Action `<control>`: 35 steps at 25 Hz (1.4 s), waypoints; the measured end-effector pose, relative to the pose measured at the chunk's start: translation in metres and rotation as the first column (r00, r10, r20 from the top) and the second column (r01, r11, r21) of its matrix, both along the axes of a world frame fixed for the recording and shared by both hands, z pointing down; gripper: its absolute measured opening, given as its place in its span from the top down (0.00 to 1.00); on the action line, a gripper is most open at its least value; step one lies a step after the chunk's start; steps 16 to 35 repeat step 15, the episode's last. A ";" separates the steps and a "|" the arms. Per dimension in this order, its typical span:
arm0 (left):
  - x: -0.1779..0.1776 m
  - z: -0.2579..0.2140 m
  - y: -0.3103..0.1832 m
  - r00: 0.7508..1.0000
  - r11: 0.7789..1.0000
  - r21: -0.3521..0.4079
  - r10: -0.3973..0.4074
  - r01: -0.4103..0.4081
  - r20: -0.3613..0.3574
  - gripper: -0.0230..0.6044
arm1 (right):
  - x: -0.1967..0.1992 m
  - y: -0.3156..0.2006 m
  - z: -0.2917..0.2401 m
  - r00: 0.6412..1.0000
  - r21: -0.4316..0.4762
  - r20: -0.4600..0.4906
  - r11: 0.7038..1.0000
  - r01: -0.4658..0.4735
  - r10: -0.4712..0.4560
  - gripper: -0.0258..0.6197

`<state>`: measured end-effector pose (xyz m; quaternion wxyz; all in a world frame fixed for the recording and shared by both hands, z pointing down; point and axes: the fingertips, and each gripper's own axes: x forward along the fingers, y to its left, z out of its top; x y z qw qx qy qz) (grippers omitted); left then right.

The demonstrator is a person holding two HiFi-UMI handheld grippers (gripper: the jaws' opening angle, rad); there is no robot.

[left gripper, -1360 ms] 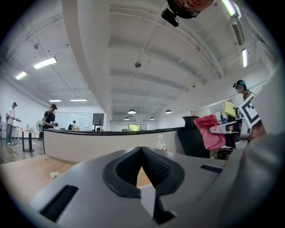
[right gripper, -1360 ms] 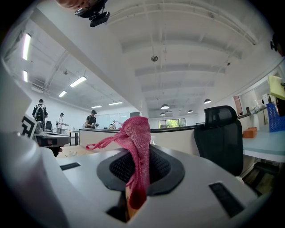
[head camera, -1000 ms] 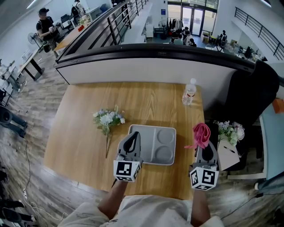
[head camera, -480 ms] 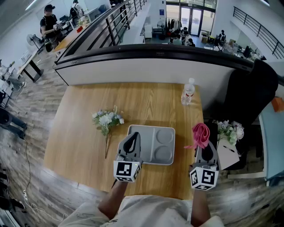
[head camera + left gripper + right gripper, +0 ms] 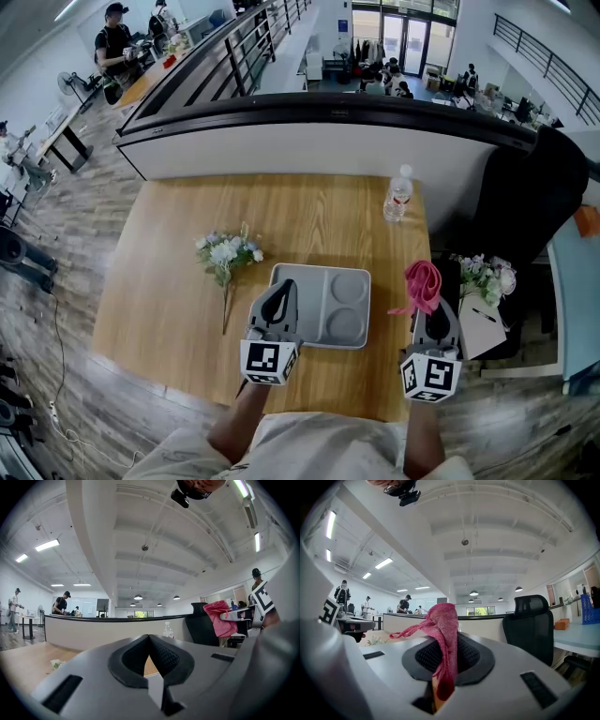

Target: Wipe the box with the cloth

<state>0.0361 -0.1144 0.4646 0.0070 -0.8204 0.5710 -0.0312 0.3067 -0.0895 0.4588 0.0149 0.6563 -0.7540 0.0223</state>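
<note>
A grey compartment tray, the box (image 5: 298, 281), lies on the wooden table (image 5: 187, 225) in front of me. My left gripper (image 5: 277, 298) hovers over the tray's left part, its jaws shut with nothing between them (image 5: 149, 641). My right gripper (image 5: 429, 309) sits near the table's right edge, shut on a pink cloth (image 5: 424, 284). In the right gripper view the cloth (image 5: 445, 634) stands up from the closed jaws and droops over them. The cloth (image 5: 222, 618) also shows at right in the left gripper view.
A small bunch of flowers (image 5: 225, 251) lies left of the tray. A water bottle (image 5: 398, 197) stands at the table's far right corner. A black office chair (image 5: 525, 206) and more flowers (image 5: 486, 277) sit just off the right edge.
</note>
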 end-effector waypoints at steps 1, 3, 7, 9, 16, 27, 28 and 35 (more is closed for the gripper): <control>0.000 0.000 0.000 1.000 1.000 0.000 0.000 0.000 0.000 0.94 | 0.000 0.000 0.000 1.000 0.001 -0.002 1.000 0.002 -0.002 0.86; 0.000 0.000 -0.001 1.000 1.000 0.000 -0.001 0.001 0.001 0.94 | -0.001 -0.001 0.000 1.000 0.004 -0.009 1.000 0.008 -0.008 0.86; 0.000 0.001 -0.001 1.000 1.000 0.000 0.001 -0.001 0.001 0.94 | -0.001 -0.002 0.000 1.000 0.004 -0.011 1.000 0.009 -0.009 0.86; 0.000 0.001 -0.001 1.000 1.000 0.001 0.002 -0.002 0.002 0.94 | -0.001 -0.002 0.000 1.000 0.001 -0.009 1.000 0.006 -0.006 0.86; 0.001 -0.001 -0.003 1.000 1.000 0.000 0.003 -0.003 0.001 0.94 | -0.001 -0.003 -0.001 1.000 0.000 -0.015 1.000 0.006 -0.006 0.86; 0.001 -0.001 -0.003 1.000 1.000 0.000 0.003 -0.003 0.001 0.94 | -0.001 -0.003 -0.001 1.000 0.000 -0.015 1.000 0.006 -0.006 0.86; 0.001 -0.001 -0.003 1.000 1.000 0.000 0.003 -0.003 0.001 0.94 | -0.001 -0.003 -0.001 1.000 0.000 -0.015 1.000 0.006 -0.006 0.86; 0.001 -0.001 -0.003 1.000 1.000 0.000 0.003 -0.003 0.001 0.94 | -0.001 -0.003 -0.001 1.000 0.000 -0.015 1.000 0.006 -0.006 0.86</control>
